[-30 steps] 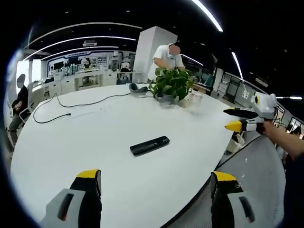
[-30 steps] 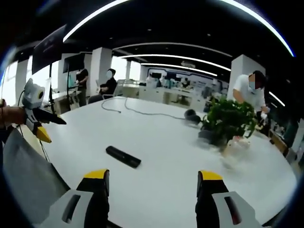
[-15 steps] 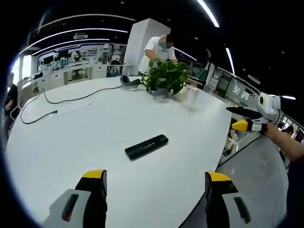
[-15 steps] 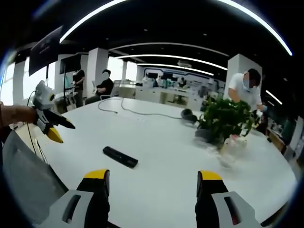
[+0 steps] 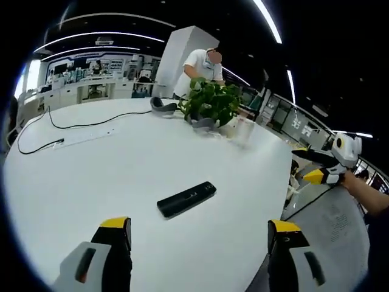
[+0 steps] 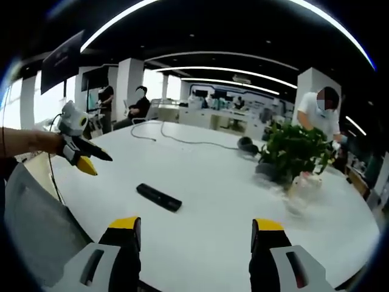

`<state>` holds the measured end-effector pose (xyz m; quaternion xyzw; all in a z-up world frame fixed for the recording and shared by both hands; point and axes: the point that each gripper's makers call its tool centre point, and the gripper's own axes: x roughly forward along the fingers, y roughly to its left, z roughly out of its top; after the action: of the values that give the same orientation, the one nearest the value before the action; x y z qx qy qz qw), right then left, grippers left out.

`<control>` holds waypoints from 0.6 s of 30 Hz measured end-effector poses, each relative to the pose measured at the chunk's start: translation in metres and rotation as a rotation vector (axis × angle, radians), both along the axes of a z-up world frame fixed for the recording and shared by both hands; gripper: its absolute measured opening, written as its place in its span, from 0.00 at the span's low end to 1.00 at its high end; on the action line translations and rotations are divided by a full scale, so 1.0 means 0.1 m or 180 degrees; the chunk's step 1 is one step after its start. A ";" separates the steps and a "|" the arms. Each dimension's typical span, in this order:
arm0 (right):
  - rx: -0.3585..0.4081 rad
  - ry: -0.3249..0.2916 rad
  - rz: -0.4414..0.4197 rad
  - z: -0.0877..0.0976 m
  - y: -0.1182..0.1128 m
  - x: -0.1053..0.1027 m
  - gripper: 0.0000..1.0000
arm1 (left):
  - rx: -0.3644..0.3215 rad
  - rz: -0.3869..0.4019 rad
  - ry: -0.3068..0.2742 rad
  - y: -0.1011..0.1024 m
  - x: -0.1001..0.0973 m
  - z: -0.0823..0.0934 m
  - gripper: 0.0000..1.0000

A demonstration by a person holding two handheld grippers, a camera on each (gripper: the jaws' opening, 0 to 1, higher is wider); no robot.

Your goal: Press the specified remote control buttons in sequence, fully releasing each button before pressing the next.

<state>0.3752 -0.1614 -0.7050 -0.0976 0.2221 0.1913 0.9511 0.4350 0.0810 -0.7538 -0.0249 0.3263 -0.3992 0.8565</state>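
Table (image 5: 91,182): remote (image 5: 186,199) ahead of both open claws.

Left hand-held gripper (image 6: 91,159) has moved in over the table (image 6: 231,201) edge, nearer the remote (image 6: 158,198)

Remote control (image 5: 186,199) at table centre: buttons too small to tell in either view. Clear container (image 6: 302,185) at 3 o'clock beside the potted plant (image 6: 293,153): blurred, contents unreadable. Left gripper (image 5: 197,234): jaw bases cut off at 6 o'clock. Right gripper (image 6: 193,234): likewise cut off. Person (image 5: 200,64) behind the plant: lower body hidden by leaves.
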 end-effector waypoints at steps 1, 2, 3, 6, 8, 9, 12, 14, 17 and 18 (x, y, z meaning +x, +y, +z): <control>-0.0003 0.0008 0.0000 -0.01 -0.01 0.00 0.72 | 0.0007 -0.0002 0.0005 0.00 0.01 -0.01 0.98; 0.0000 0.0010 0.0000 -0.01 -0.01 0.00 0.72 | 0.0034 0.0026 0.0019 0.00 0.04 -0.04 0.99; 0.0047 0.0026 -0.0045 0.00 -0.02 0.01 0.71 | 0.0052 0.0045 0.0018 0.00 0.07 -0.05 1.00; 0.0198 0.0005 -0.0081 0.03 -0.04 0.02 0.70 | 0.0150 0.0019 0.0017 0.00 0.14 -0.13 1.00; 0.0225 -0.0003 -0.0122 0.03 -0.07 0.02 0.69 | 0.0202 -0.0033 0.0013 -0.02 0.17 -0.16 1.00; 0.0235 -0.0003 -0.0137 0.03 -0.07 0.03 0.69 | 0.0209 -0.0054 0.0013 -0.03 0.18 -0.17 1.00; 0.0229 0.0002 -0.0127 0.03 -0.06 0.02 0.69 | 0.0230 -0.0089 0.0014 -0.07 0.21 -0.20 1.00; 0.0177 -0.0005 -0.0105 0.02 -0.07 0.02 0.68 | 0.0269 -0.0148 0.0004 -0.08 0.24 -0.24 1.00; 0.0086 -0.0029 -0.0124 0.01 -0.11 0.02 0.66 | 0.0356 -0.0209 0.0019 -0.11 0.30 -0.31 1.00; 0.0068 -0.0012 -0.0157 0.00 -0.13 0.02 0.66 | 0.0375 -0.0228 0.0019 -0.12 0.31 -0.32 1.00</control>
<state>0.3770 -0.1746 -0.7055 -0.0823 0.2205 0.1699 0.9569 0.4658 0.0693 -0.7859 0.0361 0.3526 -0.4096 0.8406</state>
